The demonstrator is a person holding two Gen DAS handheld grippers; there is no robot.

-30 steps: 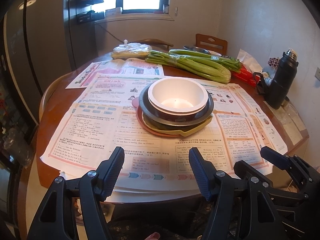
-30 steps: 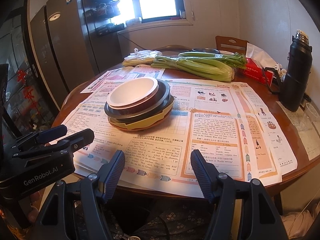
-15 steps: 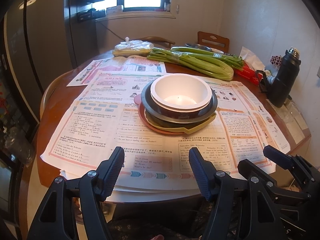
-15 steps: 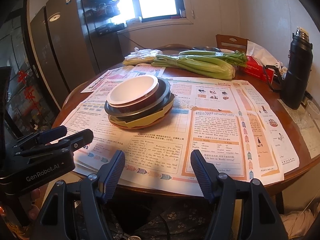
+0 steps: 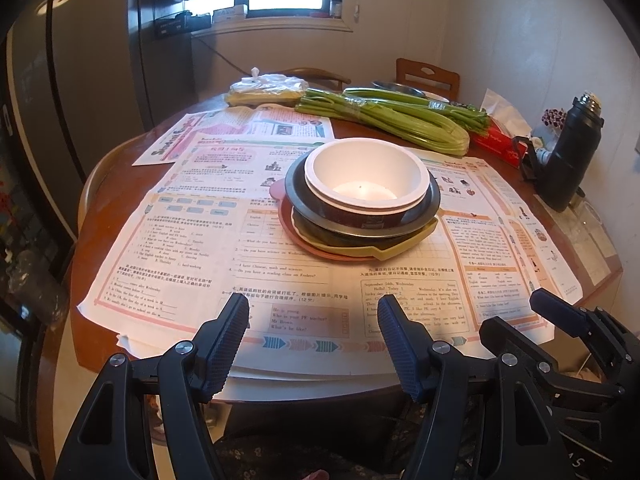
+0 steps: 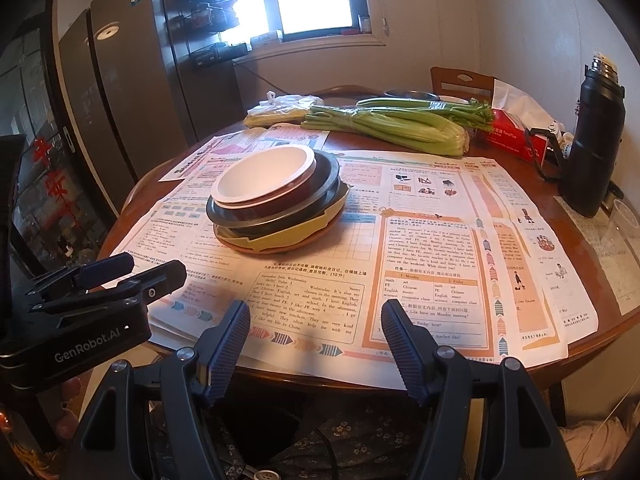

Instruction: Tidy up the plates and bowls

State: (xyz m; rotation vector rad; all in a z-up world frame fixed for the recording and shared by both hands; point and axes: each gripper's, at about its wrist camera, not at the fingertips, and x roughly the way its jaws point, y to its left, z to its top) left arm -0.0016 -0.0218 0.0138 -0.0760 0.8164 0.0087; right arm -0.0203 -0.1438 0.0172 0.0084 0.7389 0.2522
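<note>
Facing upward: stacked bowl (image 5: 362, 178) mouth

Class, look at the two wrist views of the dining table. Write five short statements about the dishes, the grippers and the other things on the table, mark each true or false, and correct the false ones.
1. The white bowl sits on top of the stack. True.
2. The left gripper is clamped on the bowl. False: its jaws stand open and hold nothing, near the table edge.
3. The celery lies beyond the stack, toward the window. True.
4. The black flask lies on its side. False: it stands upright.
5. The right gripper holds a plate. False: it is open and holds nothing.
</note>
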